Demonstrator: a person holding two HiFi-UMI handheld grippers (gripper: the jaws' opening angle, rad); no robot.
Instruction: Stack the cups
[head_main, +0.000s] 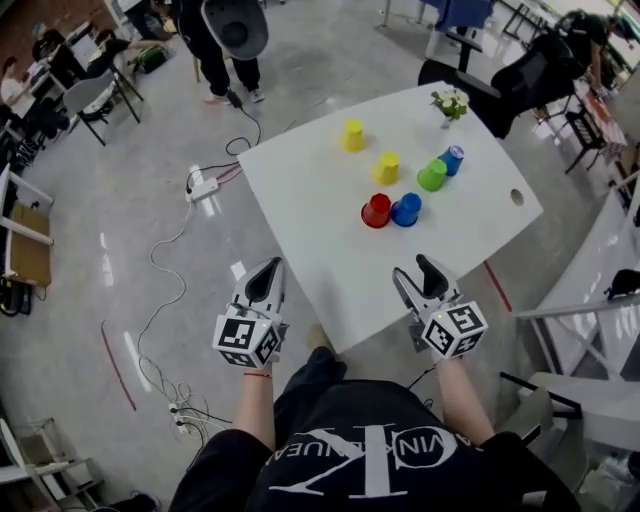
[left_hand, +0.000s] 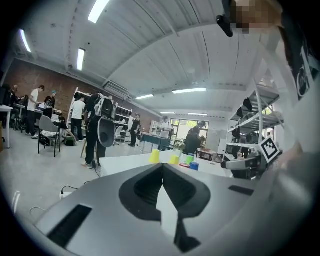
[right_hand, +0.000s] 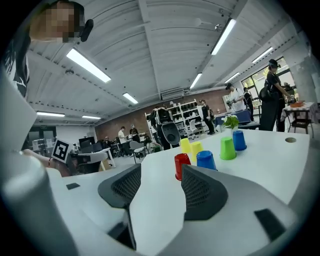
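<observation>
Past the middle of the white table (head_main: 300, 190) stand the cups (head_main: 386, 168), well apart from my left gripper (head_main: 266, 272), closed on nothing, and right gripper (head_main: 413, 270), spread empty; a hasty reach could topple one.

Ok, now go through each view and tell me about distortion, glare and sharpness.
Head view: wide-angle warp toward the edges, light streaks glare on the floor, cups sharp. Left gripper view: heavy fisheye with black corners, the left tool close up looks soft. Right gripper view: same fisheye, ceiling lights blown out, red cup crisp.
</observation>
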